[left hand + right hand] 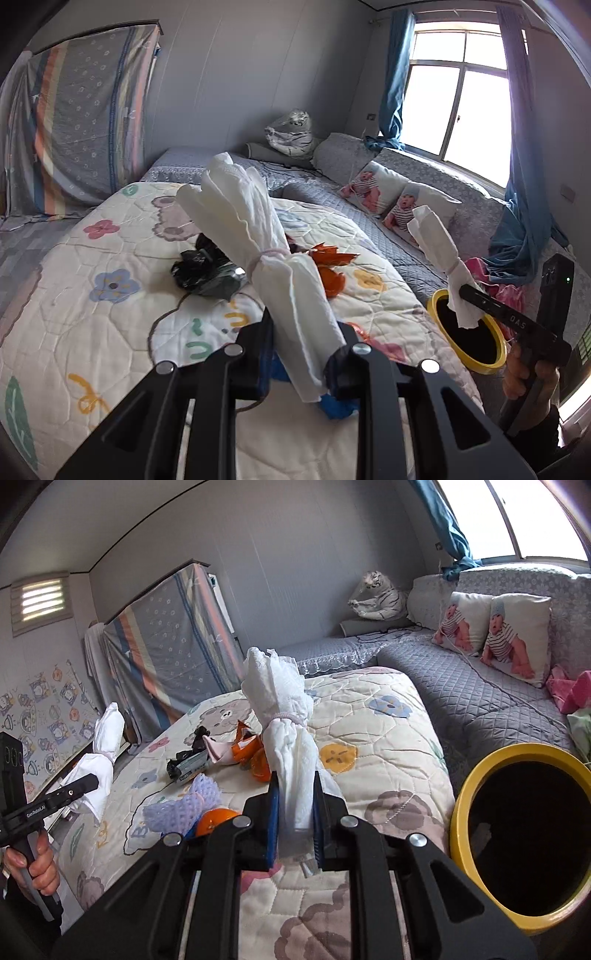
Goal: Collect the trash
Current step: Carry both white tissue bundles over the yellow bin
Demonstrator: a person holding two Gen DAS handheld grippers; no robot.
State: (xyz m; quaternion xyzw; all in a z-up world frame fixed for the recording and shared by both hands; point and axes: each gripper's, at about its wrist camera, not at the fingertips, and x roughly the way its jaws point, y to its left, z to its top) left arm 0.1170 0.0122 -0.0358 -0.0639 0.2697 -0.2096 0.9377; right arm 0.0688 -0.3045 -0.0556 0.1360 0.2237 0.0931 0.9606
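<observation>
My left gripper is shut on a white tissue bundle tied with a pink band, held above the quilt. My right gripper is shut on a second tied tissue bundle; it also shows in the left wrist view, over the yellow-rimmed bin. The bin's dark opening is at my right, beside the bed. On the quilt lie black wrapper trash, orange wrappers, a purple mesh piece and an orange ball. A blue item lies under my left fingers.
A floral quilt covers the bed. A grey quilted sofa with baby-print pillows and pink clothes is at the right. A plush tiger sits at the back. A covered frame leans on the wall.
</observation>
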